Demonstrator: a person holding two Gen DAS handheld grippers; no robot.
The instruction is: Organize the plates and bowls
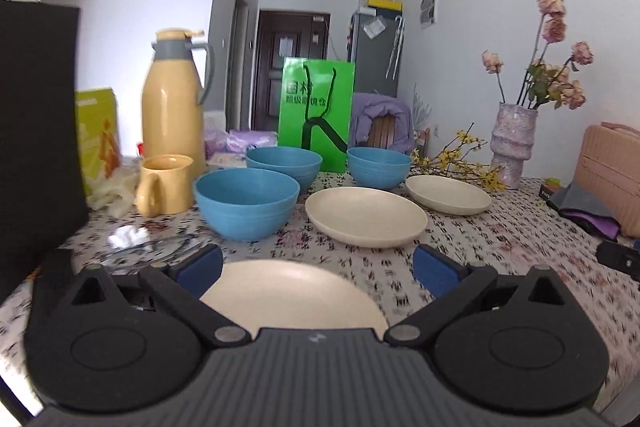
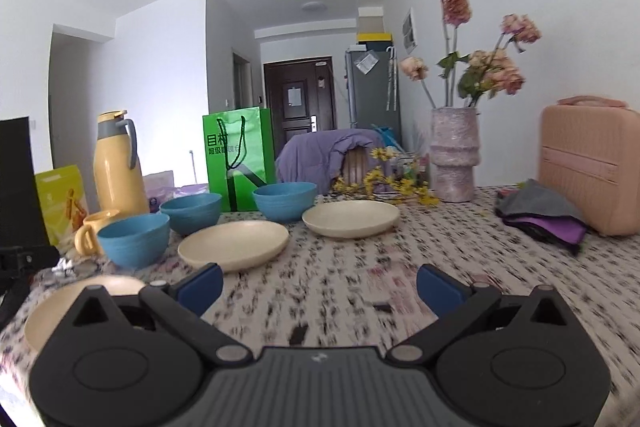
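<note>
Both of my hand-held grippers hang open over the patterned surface (image 1: 500,227), with three cream plates and three blue bowls spread ahead.

My left hand-held gripper (image 1: 318,269) has its blue fingers spread wide and holds nothing; the nearest plate (image 1: 292,295) lies flat right under the gap at 6 o'clock. Beyond it, at 12 o'clock, sits a second plate (image 1: 366,217), with a third plate (image 1: 448,194) at 1 o'clock. The nearest bowl (image 1: 246,205) stands upright at 11 o'clock beside a yellow mug (image 1: 164,185), and two more bowls (image 1: 284,167) (image 1: 379,167) stand further back in front of a green bag (image 1: 316,107). My right hand-held gripper (image 2: 320,285) is also open and empty, above bare cloth; from there the near plate (image 2: 60,307) shows at 9 o'clock.
</note>
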